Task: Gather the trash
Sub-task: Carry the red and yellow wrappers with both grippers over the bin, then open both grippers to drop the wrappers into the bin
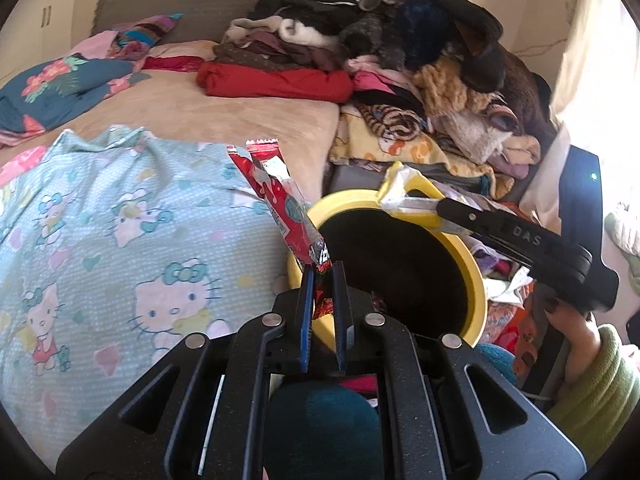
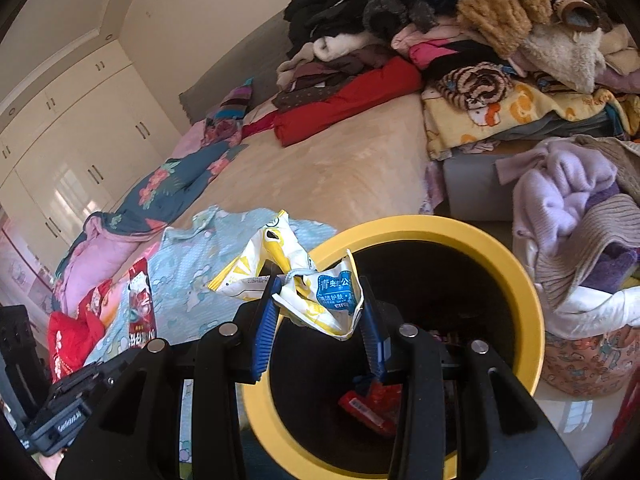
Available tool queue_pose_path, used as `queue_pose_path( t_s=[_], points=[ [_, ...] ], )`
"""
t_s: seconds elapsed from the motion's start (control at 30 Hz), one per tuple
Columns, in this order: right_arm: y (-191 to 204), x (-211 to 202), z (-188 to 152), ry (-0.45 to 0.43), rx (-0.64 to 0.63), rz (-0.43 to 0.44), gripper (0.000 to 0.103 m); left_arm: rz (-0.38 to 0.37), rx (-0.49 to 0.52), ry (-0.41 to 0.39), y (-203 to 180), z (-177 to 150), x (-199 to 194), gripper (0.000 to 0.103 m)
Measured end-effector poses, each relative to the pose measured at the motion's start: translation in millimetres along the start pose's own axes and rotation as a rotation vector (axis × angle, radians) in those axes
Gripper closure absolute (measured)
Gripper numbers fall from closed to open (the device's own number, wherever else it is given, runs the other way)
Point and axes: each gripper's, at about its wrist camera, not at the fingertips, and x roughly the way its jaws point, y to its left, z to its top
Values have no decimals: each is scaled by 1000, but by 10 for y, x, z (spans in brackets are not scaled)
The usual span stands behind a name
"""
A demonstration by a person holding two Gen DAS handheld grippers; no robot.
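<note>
Red wrapper (image 1: 286, 208), long, glossy, pinched upright in left claw (image 1: 322, 276)

bin (image 2: 516, 264) near rim hidden behind right claw (image 2: 320, 312), clothes pile (image 2: 480, 20) cut off

left gripper (image 1: 323, 276) pinched tight, angled downward; right gripper (image 2: 318, 304) partly closed, clamped, angled downward too.

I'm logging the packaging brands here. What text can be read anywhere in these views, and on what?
"DAS": raised letters on the black right gripper.
"青蛙公": blue label on the crumpled white-and-yellow wrapper; the smaller lines below are too blurred.
Red snack wrapper in the left gripper: print too blurred to read.
</note>
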Motion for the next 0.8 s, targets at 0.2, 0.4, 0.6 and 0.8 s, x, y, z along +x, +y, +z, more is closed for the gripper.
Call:
queue_pose_path(
  t_s=[0.2, 0.4, 0.6, 0.8],
  points=[
    [-202, -42, 19, -6, 38, -37, 66, -42, 25, 35, -185, -25, 159, 98],
    [-416, -42, 14, 10, 89, -60, 66, -73, 50, 72, -319, -54, 333, 98],
    [-516, 3, -22, 37, 109, -76, 65, -98, 68, 122, -435, -69, 572, 98],
    [-589, 19, -34, 56, 133, -85, 62, -116, 66, 176, -473, -102, 807, 98]
  ],
)
